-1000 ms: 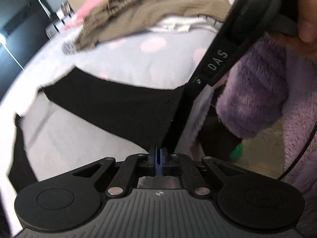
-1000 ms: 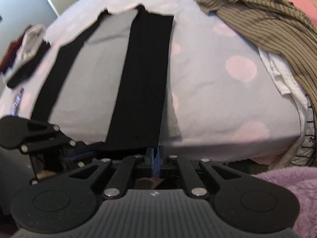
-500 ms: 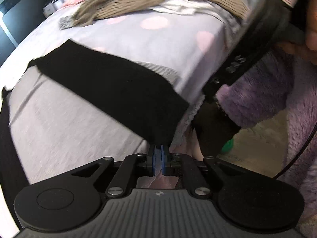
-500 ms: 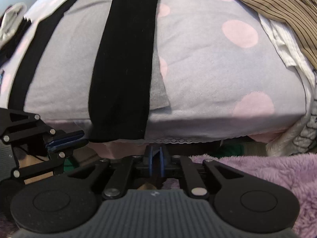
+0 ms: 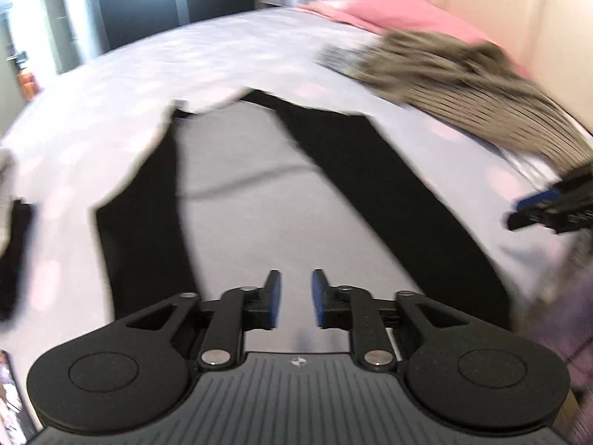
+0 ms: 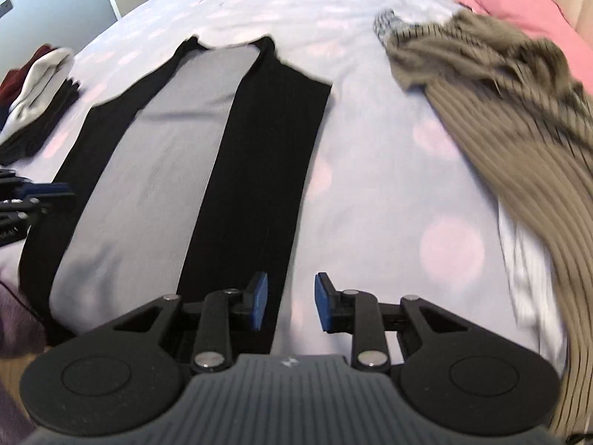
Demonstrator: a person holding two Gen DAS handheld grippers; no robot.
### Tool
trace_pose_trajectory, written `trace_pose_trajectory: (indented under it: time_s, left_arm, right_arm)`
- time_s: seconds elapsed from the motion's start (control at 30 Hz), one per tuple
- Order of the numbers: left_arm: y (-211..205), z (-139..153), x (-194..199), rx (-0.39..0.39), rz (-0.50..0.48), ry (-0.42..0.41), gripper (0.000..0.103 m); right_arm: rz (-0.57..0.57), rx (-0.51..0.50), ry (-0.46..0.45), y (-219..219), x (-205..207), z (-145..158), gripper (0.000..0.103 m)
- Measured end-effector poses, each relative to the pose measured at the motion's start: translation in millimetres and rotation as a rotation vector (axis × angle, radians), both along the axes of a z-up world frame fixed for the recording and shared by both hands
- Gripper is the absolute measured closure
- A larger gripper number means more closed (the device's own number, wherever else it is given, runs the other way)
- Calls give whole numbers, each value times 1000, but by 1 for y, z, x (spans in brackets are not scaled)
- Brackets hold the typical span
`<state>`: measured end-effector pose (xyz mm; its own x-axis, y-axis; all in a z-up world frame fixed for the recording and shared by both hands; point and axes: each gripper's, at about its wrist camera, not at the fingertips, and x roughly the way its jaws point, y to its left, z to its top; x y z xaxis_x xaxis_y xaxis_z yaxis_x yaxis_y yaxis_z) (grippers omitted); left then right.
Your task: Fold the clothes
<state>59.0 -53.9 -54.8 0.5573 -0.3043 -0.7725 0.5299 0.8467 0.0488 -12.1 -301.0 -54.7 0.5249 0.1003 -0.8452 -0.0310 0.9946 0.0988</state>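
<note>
A grey garment with black side strips (image 6: pixel 166 155) lies flat and lengthwise on the bed, its far end at the collar. The left wrist view shows the same garment (image 5: pixel 237 222) from its near hem. My left gripper (image 5: pixel 295 296) hovers over the grey middle near that hem; its jaws are opening and nothing is between them. My right gripper (image 6: pixel 290 302) hangs over the right black strip's outer edge, its jaws also opening with nothing between them. Each gripper shows at the edge of the other's view: right gripper (image 5: pixel 548 204), left gripper (image 6: pixel 33 196).
The bed has a lilac sheet with pink dots (image 6: pixel 370 185). An olive striped knit (image 6: pixel 500 111) is heaped at the right over a white garment (image 6: pixel 526 259), with pink cloth (image 6: pixel 526 11) behind. Folded clothes (image 6: pixel 33 96) are stacked at the left. A purple fleece sleeve (image 5: pixel 570 315) is close by.
Both grippers were shut at the garment's near hem by the bed edge; now their jaws stand apart and they sit higher over the bed. The left view has rolled to face along the garment.
</note>
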Motion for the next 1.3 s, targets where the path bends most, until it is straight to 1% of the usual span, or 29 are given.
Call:
trace_pose_trajectory:
  time_s: [0.1, 0.17, 0.23, 0.3, 0.33, 0.43, 0.57, 0.63, 0.67, 0.73, 0.8, 0.83, 0.87, 0.9, 0.97, 1.0, 1.07, 1.17, 1.3]
  left_arm:
    - [12, -6, 45, 14, 65, -43, 77]
    - [13, -14, 73, 49, 91, -84, 76]
    - [10, -24, 100, 74, 107, -125, 67]
    - [3, -34, 123, 92, 118, -167, 61]
    - [0, -39, 135, 105, 123, -186, 60]
    - [-13, -54, 172, 164, 148, -229, 59]
    - [-23, -72, 210, 171, 137, -251, 59]
    - [-28, -80, 225, 175, 119, -254, 60]
    - [-30, -85, 232, 187, 117, -264, 63]
    - [-26, -90, 244, 215, 132, -288, 82]
    - [-13, -89, 255, 193, 140, -283, 90]
    - [-5, -87, 261, 176, 139, -271, 97]
    - [2, -85, 268, 160, 140, -261, 99]
    - [9, -82, 275, 145, 142, -252, 100]
    - [21, -76, 289, 110, 143, -215, 100]
    - [25, -75, 297, 98, 143, -198, 100]
    - [31, -75, 308, 93, 144, -187, 101]
    - [36, -81, 322, 70, 161, -166, 101]
    - [28, -88, 329, 84, 180, -165, 101]
  right_arm:
    - [21, 19, -4, 2, 45, -1, 71]
    - [26, 23, -1, 5, 77, -5, 71]
    - [34, 20, 0, 8, 105, -8, 70]
    - [42, 9, -14, 15, 135, -12, 64]
    - [50, 5, -25, 18, 150, -14, 64]
    - [76, -8, -76, 26, 192, -18, 64]
    - [89, -23, -136, 36, 247, -25, 63]
    - [92, -24, -156, 39, 275, -30, 59]
    - [93, -22, -167, 41, 289, -33, 59]
    - [83, -31, -179, 45, 317, -40, 59]
    - [67, -32, -185, 46, 341, -46, 59]
    - [62, -24, -183, 46, 351, -49, 59]
    - [56, -24, -181, 46, 359, -51, 59]
    - [56, -30, -183, 47, 365, -53, 62]
    - [60, -45, -176, 47, 376, -57, 89]
    - [71, -41, -164, 47, 380, -60, 98]
    - [59, -46, -168, 46, 384, -62, 98]
    - [30, -75, -213, 45, 387, -63, 98]
    - [43, -110, -179, 50, 398, -76, 98]
